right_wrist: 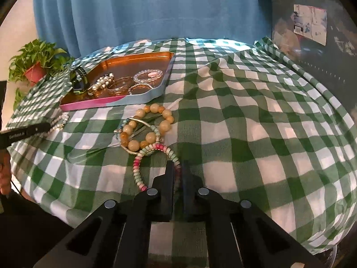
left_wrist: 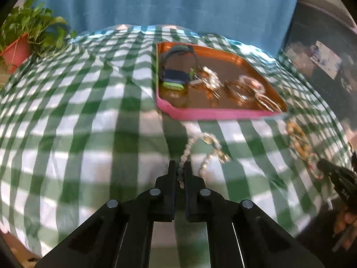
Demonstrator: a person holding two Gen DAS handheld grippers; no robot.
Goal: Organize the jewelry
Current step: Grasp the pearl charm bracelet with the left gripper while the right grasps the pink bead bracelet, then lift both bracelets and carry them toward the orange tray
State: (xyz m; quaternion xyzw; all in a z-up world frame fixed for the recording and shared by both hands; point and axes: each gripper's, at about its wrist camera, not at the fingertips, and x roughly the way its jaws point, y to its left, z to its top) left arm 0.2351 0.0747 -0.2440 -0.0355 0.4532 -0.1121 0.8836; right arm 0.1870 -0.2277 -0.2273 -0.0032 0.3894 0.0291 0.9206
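My left gripper [left_wrist: 180, 167] is shut on a white bead bracelet [left_wrist: 208, 149] that trails forward over the checked cloth, just in front of the tray. My right gripper [right_wrist: 177, 167] is shut on a pink, white and green bead bracelet [right_wrist: 142, 154] lying on the cloth. Behind it lies a yellow large-bead bracelet [right_wrist: 151, 122] with a thin silver bangle [right_wrist: 142, 120]. The orange tray [right_wrist: 120, 100] with a pink and blue rim holds a watch [left_wrist: 174, 76] and several bracelets [left_wrist: 243, 84]. The left gripper's finger [right_wrist: 26, 131] shows at the far left of the right wrist view.
A green and white checked cloth [right_wrist: 245, 122] covers the table. A potted plant [right_wrist: 35, 67] stands at the back left. A blue curtain [right_wrist: 145, 11] hangs behind. The table's right edge drops off next to a dark wall.
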